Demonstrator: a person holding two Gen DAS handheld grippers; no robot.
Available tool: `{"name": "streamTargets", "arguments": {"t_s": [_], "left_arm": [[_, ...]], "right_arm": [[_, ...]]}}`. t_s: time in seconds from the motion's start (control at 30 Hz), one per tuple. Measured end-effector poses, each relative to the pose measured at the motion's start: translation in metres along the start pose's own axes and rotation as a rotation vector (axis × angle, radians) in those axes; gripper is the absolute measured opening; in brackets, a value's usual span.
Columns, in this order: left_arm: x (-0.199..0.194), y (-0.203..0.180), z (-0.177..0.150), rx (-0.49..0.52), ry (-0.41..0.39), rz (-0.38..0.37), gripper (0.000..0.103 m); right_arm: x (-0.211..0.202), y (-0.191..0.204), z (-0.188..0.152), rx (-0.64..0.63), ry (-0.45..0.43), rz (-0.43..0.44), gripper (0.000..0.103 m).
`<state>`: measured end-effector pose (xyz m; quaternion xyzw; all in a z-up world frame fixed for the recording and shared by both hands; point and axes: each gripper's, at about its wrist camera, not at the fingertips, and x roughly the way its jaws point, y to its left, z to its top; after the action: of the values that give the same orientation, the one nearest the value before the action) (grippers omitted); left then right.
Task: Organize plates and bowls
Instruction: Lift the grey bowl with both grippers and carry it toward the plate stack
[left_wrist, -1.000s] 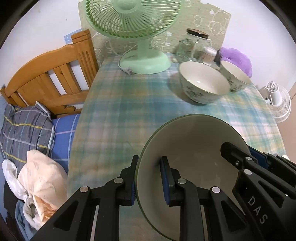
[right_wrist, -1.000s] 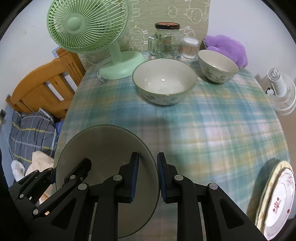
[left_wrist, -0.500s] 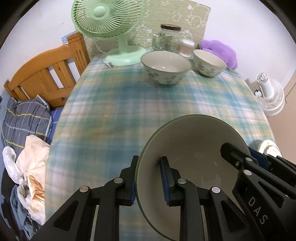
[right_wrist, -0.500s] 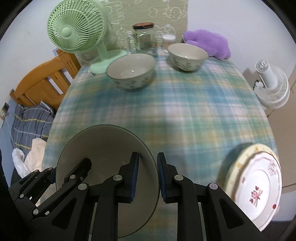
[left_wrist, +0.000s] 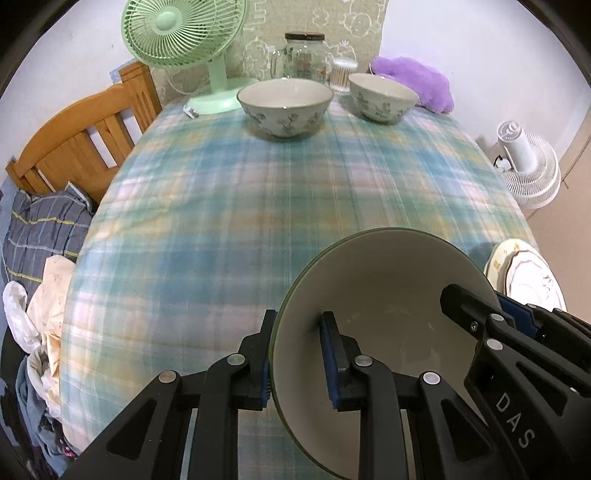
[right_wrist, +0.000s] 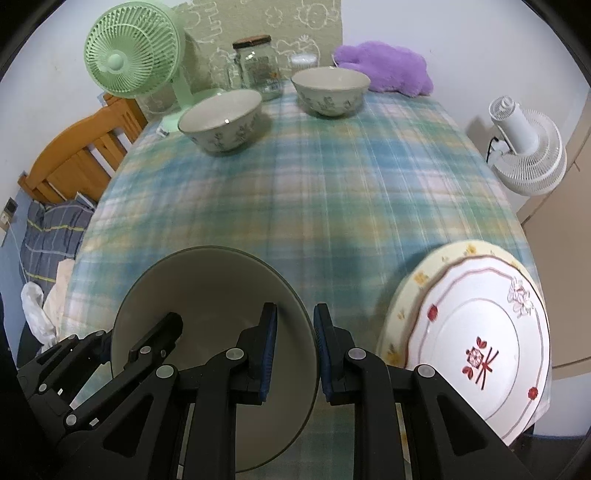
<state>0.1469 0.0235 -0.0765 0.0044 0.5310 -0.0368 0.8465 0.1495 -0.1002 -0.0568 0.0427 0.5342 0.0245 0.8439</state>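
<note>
Together left gripper (left_wrist: 297, 356) and right gripper (right_wrist: 294, 349) clamp green bowl's (left_wrist: 388, 295) opposite rims, seemingly above open tablecloth (left_wrist: 277, 192).

green-rimmed bowl (left_wrist: 388, 295) tilted above plaid table (left_wrist: 258, 184).

A bowl (left_wrist: 388, 295) with a dark green rim and plain cream inside sits clamped between black jaws faced with blue pads (left_wrist: 330, 365). Beyond the jaws, the table (left_wrist: 258, 206) wears a blue, green and pale yellow plaid cloth. Farther ahead stand two cream bowls (left_wrist: 284, 107) painted with grey-blue sprigs, a mint-green fan (left_wrist: 184, 33) and a purple plush toy (left_wrist: 413, 81). Right of the right-hand jaws, a white plate (right_wrist: 480, 343) with red flowers lies on a pale yellow one (right_wrist: 410, 284) dotted with yellow blossoms.
</note>
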Motion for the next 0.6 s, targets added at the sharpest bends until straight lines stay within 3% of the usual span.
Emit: {"name": "streamTargets", "arguments": {"t_s": [0.47,0.6], "left_arm": [[0.013,0.001,-0.012,-0.013,0.030,0.042,0.021],[0.015,0.000,-0.014,-0.006,0.045,0.037,0.034]], "right_arm": [[0.021,0.001,-0.009,-0.053,0.040,0.033,0.024],[0.022,0.002,-0.009,-0.079,0.047,0.032,0.025]]}}
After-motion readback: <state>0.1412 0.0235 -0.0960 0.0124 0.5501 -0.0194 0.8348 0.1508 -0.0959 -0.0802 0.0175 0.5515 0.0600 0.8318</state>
